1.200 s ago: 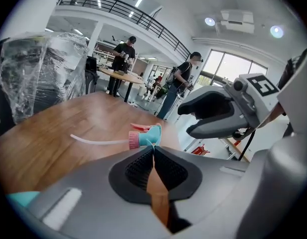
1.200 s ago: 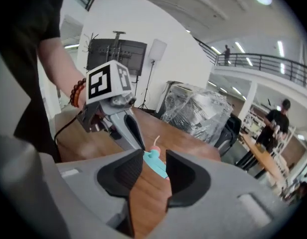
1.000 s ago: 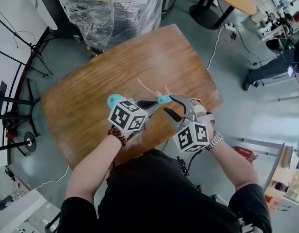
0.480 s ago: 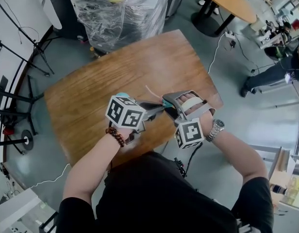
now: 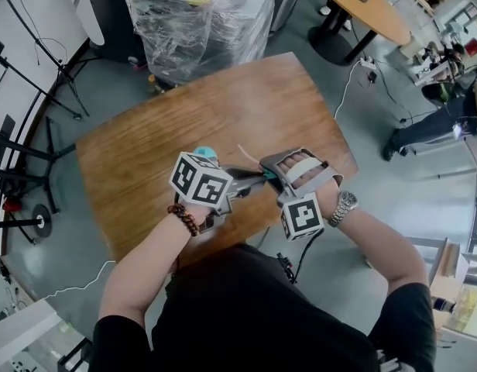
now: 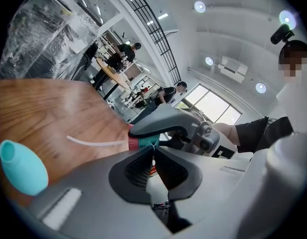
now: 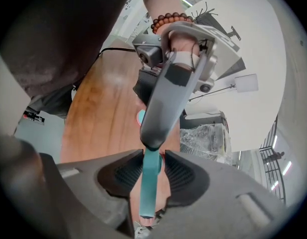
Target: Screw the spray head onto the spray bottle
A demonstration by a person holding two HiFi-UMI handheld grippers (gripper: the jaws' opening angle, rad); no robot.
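Shows two hand-held claws meeting tip to tip above the near side of a wooden tabletop point(image 5: 184, 115). Has the left claw point(image 6: 153, 148) squeezed narrow, pinching an edge of the teal spray head point(image 6: 143, 143) in the air, with its thin white tube point(image 6: 93, 142) pointing out over the wood. Has the right claw point(image 7: 153, 166), just now closing in, drawn up against a flat teal strip of that spray head from the opposite side. Places a rounded teal object point(image 6: 21, 167) just beside the left claw; cannot tell whether resting on the tabletop.
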